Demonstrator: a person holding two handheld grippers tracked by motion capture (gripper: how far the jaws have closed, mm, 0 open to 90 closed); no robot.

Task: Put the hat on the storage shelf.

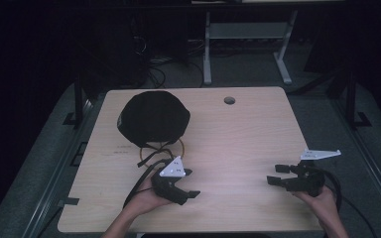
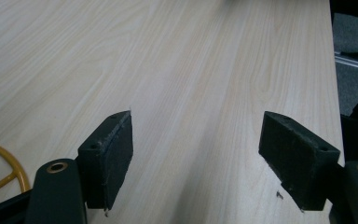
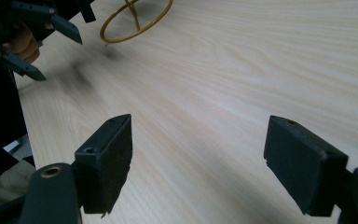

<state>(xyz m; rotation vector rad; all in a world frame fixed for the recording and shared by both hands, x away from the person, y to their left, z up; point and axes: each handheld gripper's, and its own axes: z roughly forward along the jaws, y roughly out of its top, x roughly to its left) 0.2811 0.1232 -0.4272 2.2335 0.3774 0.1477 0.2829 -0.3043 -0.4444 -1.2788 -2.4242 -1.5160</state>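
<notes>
While both hands waited low over the table: each gripper stood empty and the work looked not yet begun.

Left gripper (image 1: 191,183): jaws spread wide with only bare wood between them; nothing was held. Its fingers (image 2: 109,156) pointed across the table top (image 1: 238,144), probably parked there while the other hand came in.

Right gripper (image 1: 277,174): jaws near their widest, nothing between the pads (image 3: 107,161), only wood grain. It was aimed toward the left hand (image 1: 144,198), which suggests it was being lined up for a reach.

Black cap (image 1: 152,117): lay dome-up, well beyond the left gripper's fingertips and far from the right gripper's. It was the likeliest thing to be handled, being nearest the left fingers.

Yellow ring (image 1: 180,147): a thin hoop lying flat, partly under the cap's near edge, just past the left fingertips; in the left gripper view it (image 2: 2,165) sat beside the near jaw, and in the right gripper view it (image 3: 137,21) lay far ahead of the fingers.

Black cords (image 1: 154,151): trailed from the cap toward the left gripper; whether they belonged to the cap could not be told.

Cable hole (image 1: 229,100): far ahead of both sets of fingers, out of the way.
</notes>
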